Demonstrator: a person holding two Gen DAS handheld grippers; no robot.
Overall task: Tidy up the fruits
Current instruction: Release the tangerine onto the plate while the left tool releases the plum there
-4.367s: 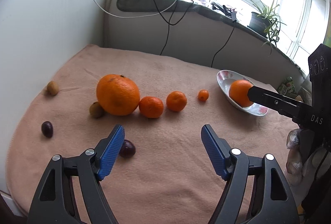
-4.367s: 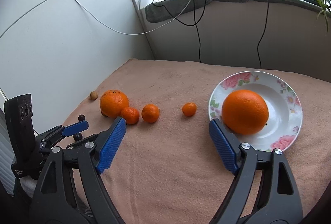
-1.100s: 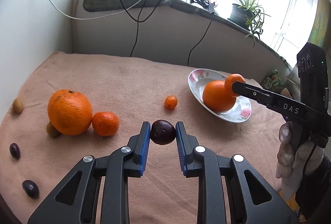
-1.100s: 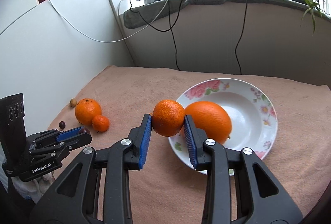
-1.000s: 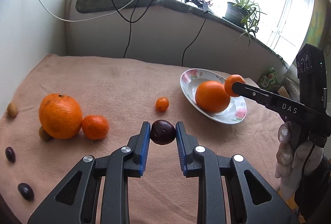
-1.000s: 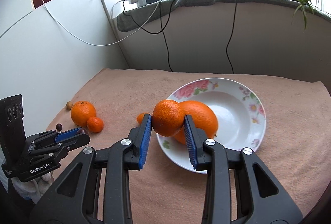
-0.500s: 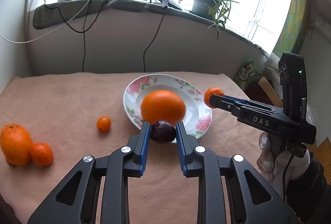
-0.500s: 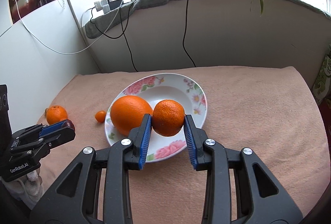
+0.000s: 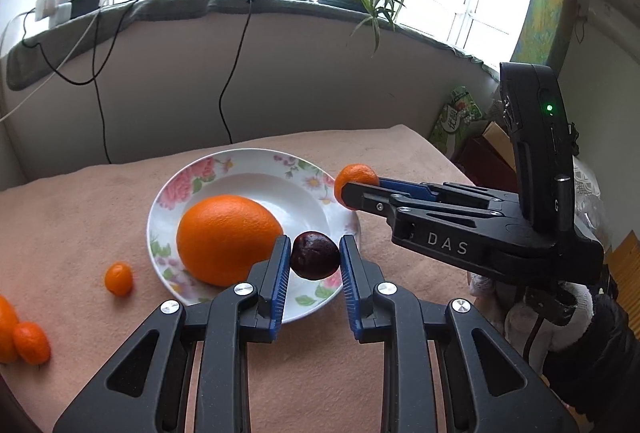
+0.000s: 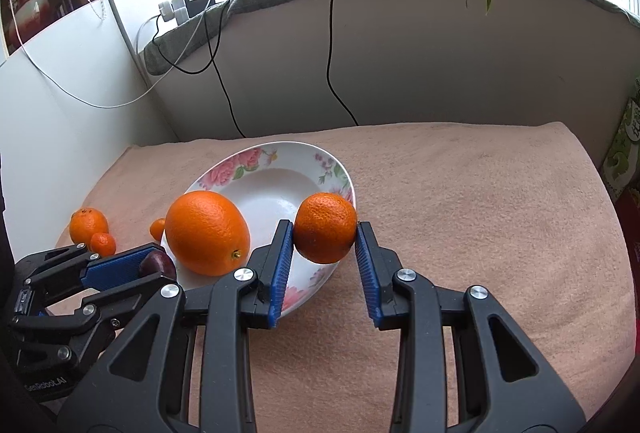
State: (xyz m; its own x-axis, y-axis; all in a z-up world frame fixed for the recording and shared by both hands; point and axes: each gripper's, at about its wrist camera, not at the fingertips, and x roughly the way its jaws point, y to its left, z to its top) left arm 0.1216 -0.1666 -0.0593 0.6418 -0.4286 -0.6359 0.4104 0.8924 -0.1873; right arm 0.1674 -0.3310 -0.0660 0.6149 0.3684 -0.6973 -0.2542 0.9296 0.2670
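A white floral plate (image 9: 256, 163) (image 10: 280, 153) rests on the pink cloth with a big orange (image 9: 228, 237) (image 10: 206, 231) in its left half. My left gripper (image 9: 315, 259) (image 10: 154, 265) is shut on a dark plum (image 9: 315, 255) (image 10: 156, 261), held over the plate's near rim beside the orange. My right gripper (image 10: 325, 235) (image 9: 356, 189) is shut on a mandarin (image 10: 325, 227) (image 9: 354, 177), which hangs over the plate's right rim.
Left of the plate lie a small kumquat (image 9: 118, 278) (image 10: 158, 227), another mandarin (image 9: 31, 342) (image 10: 103, 243) and a large orange (image 10: 88, 223). A padded ledge with cables (image 9: 236, 73) backs the bed. A gloved hand (image 9: 560, 317) holds the right gripper; boxes (image 9: 460, 113) stand past the right edge.
Both grippers have swung right toward the plate with their fruit still clamped. The plate and big orange now sit right under the fingertips, and the loose fruit has slid to the left edge.
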